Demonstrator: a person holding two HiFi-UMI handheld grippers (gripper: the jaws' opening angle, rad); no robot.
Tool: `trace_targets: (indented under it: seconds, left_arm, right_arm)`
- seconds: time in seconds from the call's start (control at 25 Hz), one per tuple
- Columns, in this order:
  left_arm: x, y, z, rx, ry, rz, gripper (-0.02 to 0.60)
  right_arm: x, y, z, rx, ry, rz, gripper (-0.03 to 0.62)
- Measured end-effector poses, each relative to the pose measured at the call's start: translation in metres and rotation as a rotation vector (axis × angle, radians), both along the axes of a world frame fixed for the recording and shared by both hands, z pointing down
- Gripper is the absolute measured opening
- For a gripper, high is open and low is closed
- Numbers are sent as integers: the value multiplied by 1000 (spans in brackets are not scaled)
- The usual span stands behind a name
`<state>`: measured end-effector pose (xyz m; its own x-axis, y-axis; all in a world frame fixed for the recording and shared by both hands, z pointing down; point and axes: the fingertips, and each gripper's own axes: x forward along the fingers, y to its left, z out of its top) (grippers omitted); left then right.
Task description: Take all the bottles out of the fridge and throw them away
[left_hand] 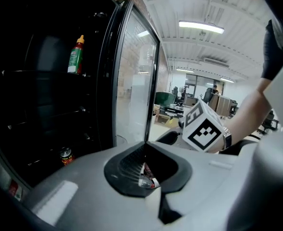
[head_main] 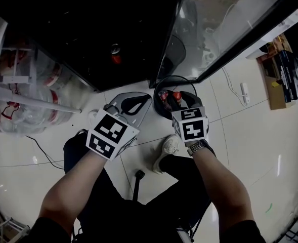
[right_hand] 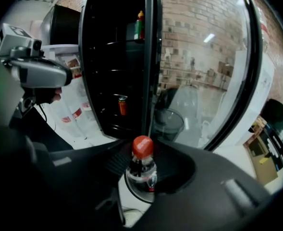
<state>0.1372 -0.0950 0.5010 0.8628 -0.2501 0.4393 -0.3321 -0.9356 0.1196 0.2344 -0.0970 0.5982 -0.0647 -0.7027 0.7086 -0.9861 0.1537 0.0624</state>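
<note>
On glossy white floor tiles (head_main: 240, 135) before the fridge (head_main: 113, 24), the right gripper (right_hand: 140, 186) has its jaws clamped on a red-capped bottle (right_hand: 142, 150) above the black bin (head_main: 185, 78) beside the fridge's open glass door (head_main: 224, 29). The left gripper (left_hand: 155, 191) has its jaws closed together.
</note>
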Motion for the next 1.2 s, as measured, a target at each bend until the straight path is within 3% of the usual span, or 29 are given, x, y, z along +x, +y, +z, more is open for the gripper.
trace_targets:
  seconds: [0.08, 0.16, 0.76, 1.2]
  left_arm:
    - [-5, -2, 1, -1, 1, -7, 5]
    - [-8, -6, -1, -1, 6, -13, 5]
    - [-19, -4, -39, 44, 49, -27, 5]
    - [-33, -11, -87, 124, 84, -49, 5]
  right_arm:
    - [0, 2, 6, -11, 14, 11, 136]
    - [2, 0, -2, 20, 35, 21, 40]
    - [-8, -13, -72, 136, 31, 27, 38]
    - [-38, -33, -155, 288, 20, -16, 43]
